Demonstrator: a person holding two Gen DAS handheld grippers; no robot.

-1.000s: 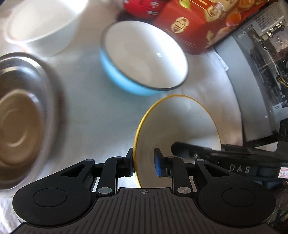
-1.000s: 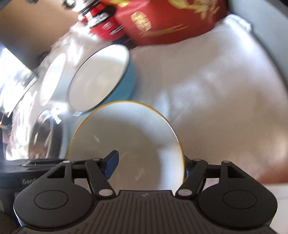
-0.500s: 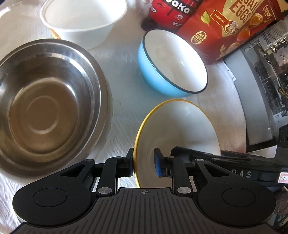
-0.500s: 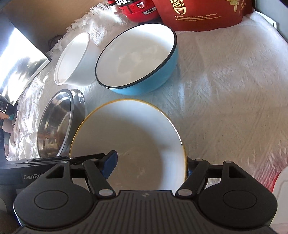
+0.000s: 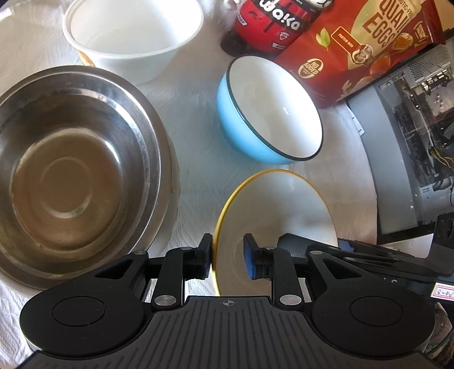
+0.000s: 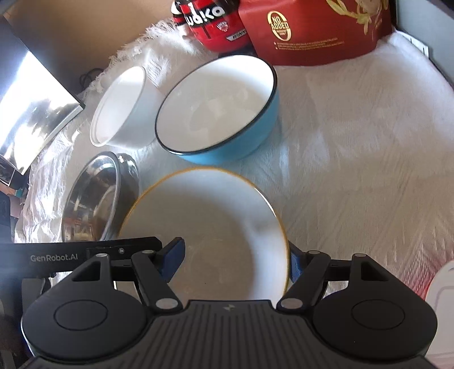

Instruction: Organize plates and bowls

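Observation:
A white plate with a yellow rim is held above the white cloth. My left gripper straddles its left rim, fingers narrowly apart; I cannot tell if the pads grip it. My right gripper straddles its right rim with a wide gap. A blue bowl stands behind the plate. A steel bowl is to the left. A white bowl is at the back left.
A red helmet-shaped can and a red quail-egg bag stand at the back. An open computer case is at the right edge. A white object lies at the near right.
Both grippers and the plate have drawn back and tilted, so the steel and white bowls came fully into view. The plate stays between both pairs of fingers.

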